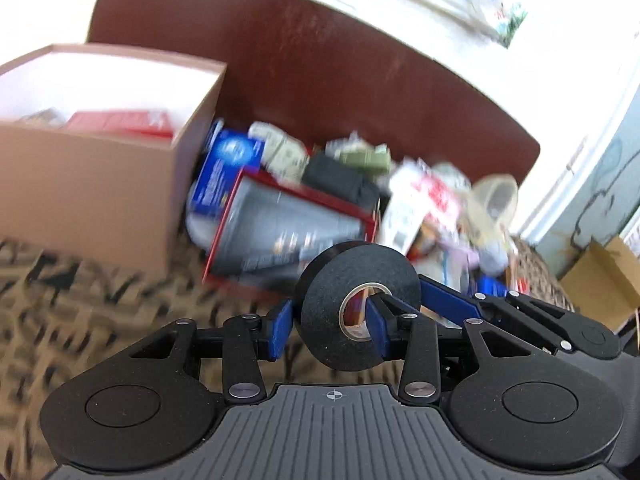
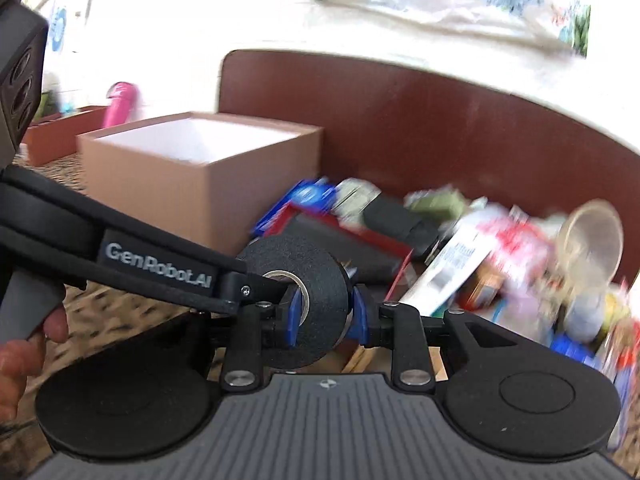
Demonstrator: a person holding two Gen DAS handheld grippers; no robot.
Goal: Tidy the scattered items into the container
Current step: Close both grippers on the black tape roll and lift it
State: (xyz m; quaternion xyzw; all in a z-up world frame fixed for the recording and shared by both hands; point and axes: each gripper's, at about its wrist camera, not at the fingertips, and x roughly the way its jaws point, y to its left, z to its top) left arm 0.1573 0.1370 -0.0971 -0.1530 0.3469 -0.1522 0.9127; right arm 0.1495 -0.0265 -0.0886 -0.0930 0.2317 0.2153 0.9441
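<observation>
Black tape roll (image 1: 352,304) held off the patterned surface (image 1: 80,300) by both grippers. Left gripper (image 1: 330,326): jaws half open, one finger through the core, other outside the rim. Right gripper (image 2: 326,318): jaws narrow, pinching the roll's flat faces. Open box (image 2: 192,172) near the surface's far left; clutter pile (image 2: 480,248) right of box.

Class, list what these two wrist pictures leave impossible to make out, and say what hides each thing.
- Left wrist view: whether the left tool presses the black tape roll; the roll covers the contact.
- Right wrist view: what lies in the cardboard box; its near wall hides it.
- Both views: labels in the item pile; motion blur.
- Right wrist view: the hand; cut by the left edge.
</observation>
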